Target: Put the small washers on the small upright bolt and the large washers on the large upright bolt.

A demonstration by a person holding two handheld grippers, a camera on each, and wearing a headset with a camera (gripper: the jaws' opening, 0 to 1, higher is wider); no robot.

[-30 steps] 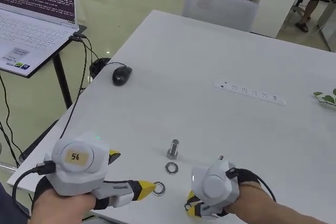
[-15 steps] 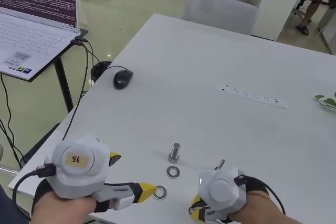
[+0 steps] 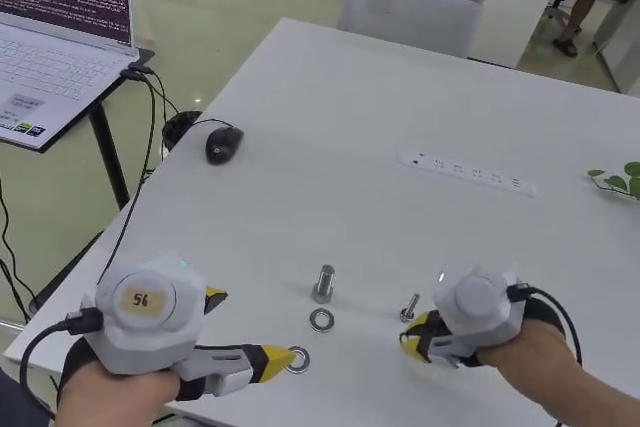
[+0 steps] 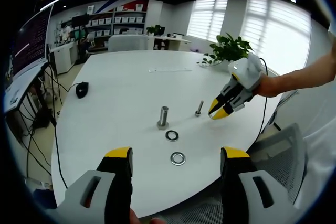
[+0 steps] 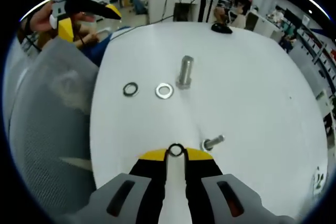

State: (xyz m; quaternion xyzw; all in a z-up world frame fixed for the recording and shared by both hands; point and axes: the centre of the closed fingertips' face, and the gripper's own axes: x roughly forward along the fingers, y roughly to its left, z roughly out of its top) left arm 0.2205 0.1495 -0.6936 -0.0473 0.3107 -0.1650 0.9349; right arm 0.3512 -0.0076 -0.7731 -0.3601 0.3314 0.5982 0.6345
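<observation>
Holding: right gripper (image 5: 176,156) clenched on a small washer (image 5: 176,150), pinched at its rim, likely to leave the hole free.
Small bolt (image 5: 212,142): thin, silver, just beside those tips on the surface (image 3: 350,147).
Left gripper (image 4: 177,156): jaws spread, facing a large washer (image 4: 177,158), probably lined up for it.
Large bolt (image 4: 163,117): upright, second washer (image 4: 172,135) near its base.
</observation>
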